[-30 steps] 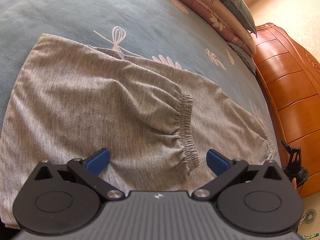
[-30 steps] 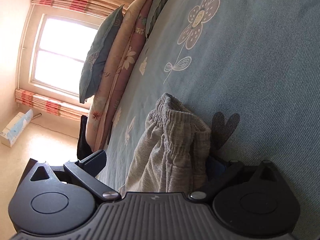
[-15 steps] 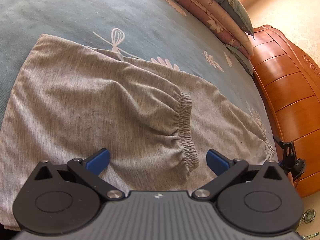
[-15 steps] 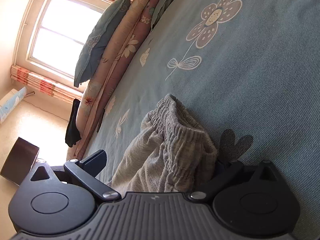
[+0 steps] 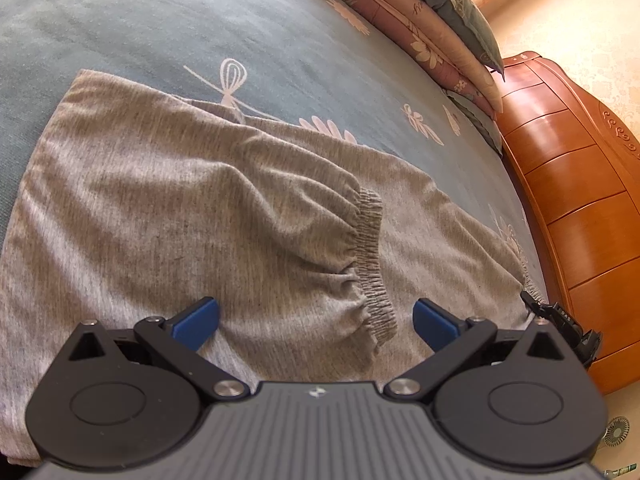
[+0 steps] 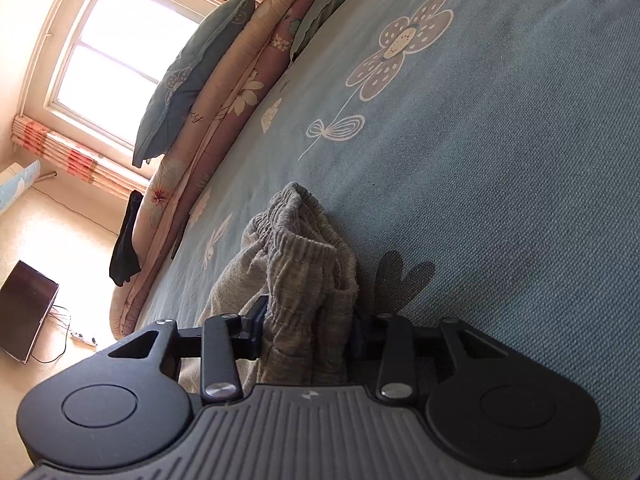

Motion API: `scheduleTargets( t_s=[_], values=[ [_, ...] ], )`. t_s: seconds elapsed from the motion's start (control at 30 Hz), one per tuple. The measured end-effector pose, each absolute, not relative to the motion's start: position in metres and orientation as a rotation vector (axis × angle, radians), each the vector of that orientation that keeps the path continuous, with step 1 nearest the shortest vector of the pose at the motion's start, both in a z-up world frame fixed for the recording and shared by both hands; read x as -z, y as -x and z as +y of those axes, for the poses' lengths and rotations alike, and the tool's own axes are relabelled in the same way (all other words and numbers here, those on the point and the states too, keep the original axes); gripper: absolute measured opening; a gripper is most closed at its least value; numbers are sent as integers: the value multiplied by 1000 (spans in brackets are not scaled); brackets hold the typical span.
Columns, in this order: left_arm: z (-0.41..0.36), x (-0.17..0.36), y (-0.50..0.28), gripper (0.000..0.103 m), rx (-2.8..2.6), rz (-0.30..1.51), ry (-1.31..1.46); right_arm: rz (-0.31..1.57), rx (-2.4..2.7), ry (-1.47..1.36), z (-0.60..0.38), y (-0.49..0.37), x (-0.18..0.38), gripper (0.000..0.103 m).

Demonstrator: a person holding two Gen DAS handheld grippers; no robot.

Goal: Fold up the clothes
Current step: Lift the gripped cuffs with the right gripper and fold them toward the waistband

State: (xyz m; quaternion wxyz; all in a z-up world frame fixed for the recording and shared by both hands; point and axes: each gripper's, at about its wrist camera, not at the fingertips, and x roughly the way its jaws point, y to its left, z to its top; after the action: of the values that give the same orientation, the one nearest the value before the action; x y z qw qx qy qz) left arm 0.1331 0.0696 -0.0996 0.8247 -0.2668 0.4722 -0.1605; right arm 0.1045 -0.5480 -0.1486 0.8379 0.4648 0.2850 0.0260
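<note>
Grey trousers [image 5: 180,208] lie spread on the blue bedspread [image 5: 160,32], with one leg folded over so its elastic cuff [image 5: 372,248] sits on top. My left gripper [image 5: 316,316] hovers open just above that cuff, its blue pads [image 5: 200,316] on either side and off the cloth. In the right wrist view, my right gripper [image 6: 308,332] is closing on a bunched elastic edge of the trousers [image 6: 304,264]. Both pads press into the gathered fabric. The right gripper also shows as a small black shape [image 5: 560,320] at the garment's far right corner.
Stacked pillows and a folded quilt [image 6: 224,80] line the far edge of the bed. A polished wooden bed end [image 5: 580,184] rises along the right side. A bright window [image 6: 116,52] and a dark screen on the floor [image 6: 28,320] are beyond the bed.
The right gripper's jaws have come together from wide open onto the bunched elastic edge, and its view has rolled a little. The left gripper has stayed where it was, still open.
</note>
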Motion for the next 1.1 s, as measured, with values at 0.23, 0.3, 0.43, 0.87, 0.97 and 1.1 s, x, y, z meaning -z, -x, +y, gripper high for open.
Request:
scheduleTargets(
  t_s=[0.23,0.3,0.43,0.87,0.97,1.1],
  values=[
    [68,99,-133,102,339,1006,558,574,-52,-989,-539,-109,144,68],
    [68,100,-133,102,341,1004,558,581,-57,-963,-535,-114,140,77],
    [70,100,-133,102,348,1008,567,604,-34,-1017,-537,-110,138,78],
    [76,102,-133,102,366,994,604,628,-6,-1084,-510,-105,136,103],
    [78,103,-132,102,372,986,615,615,-10,-1023,-507,-116,133,103],
    [79,103,-131,102,381,981,619,559,-82,-1076,-520,-107,139,100]
  ],
)
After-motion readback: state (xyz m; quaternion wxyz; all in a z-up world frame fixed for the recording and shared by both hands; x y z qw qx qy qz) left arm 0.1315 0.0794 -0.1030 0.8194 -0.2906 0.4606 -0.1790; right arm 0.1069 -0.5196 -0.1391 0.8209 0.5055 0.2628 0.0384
